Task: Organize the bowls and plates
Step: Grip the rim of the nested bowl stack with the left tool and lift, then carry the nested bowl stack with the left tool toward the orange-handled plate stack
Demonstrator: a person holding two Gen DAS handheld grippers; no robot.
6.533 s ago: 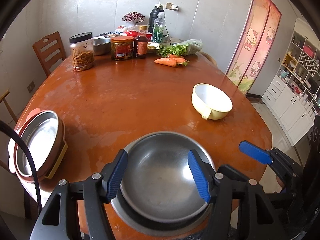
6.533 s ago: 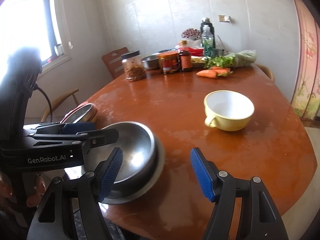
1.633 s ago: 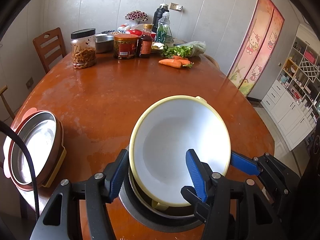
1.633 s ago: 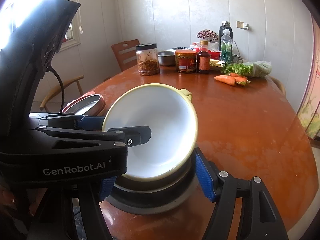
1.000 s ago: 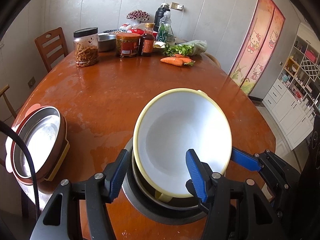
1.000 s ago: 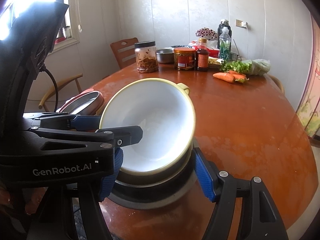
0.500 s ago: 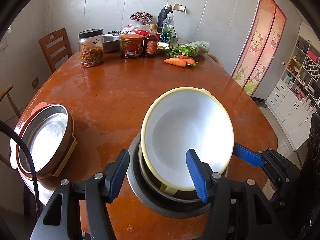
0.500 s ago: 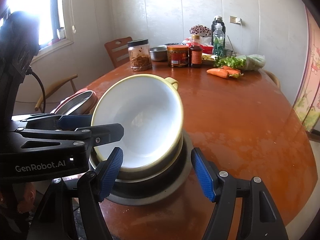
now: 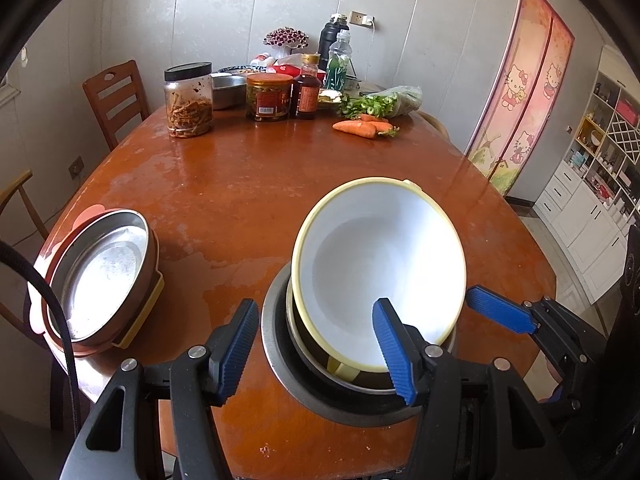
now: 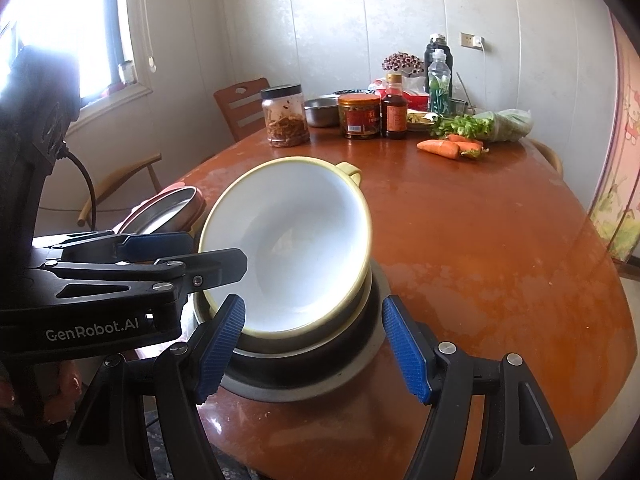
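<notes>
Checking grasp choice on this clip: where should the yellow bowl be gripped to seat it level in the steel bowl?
Probably the raised far rim of the yellow bowl, beside its small handle tab, coming from the far side. It sits tilted inside the steel bowl, so that edge stands clear while the near rim is sunk. Both sets of jaws look open.

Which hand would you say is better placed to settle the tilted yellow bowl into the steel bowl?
Likely left: the left gripper straddles the rim of the yellow bowl, one finger inside; the right gripper sits outside the steel bowl.

Home dining room, round wooden table (image 9: 248, 184), food jars (image 9: 188, 100), carrots (image 9: 356, 128), wooden chair (image 9: 116, 96), storage cabinet (image 9: 592, 184)
</notes>
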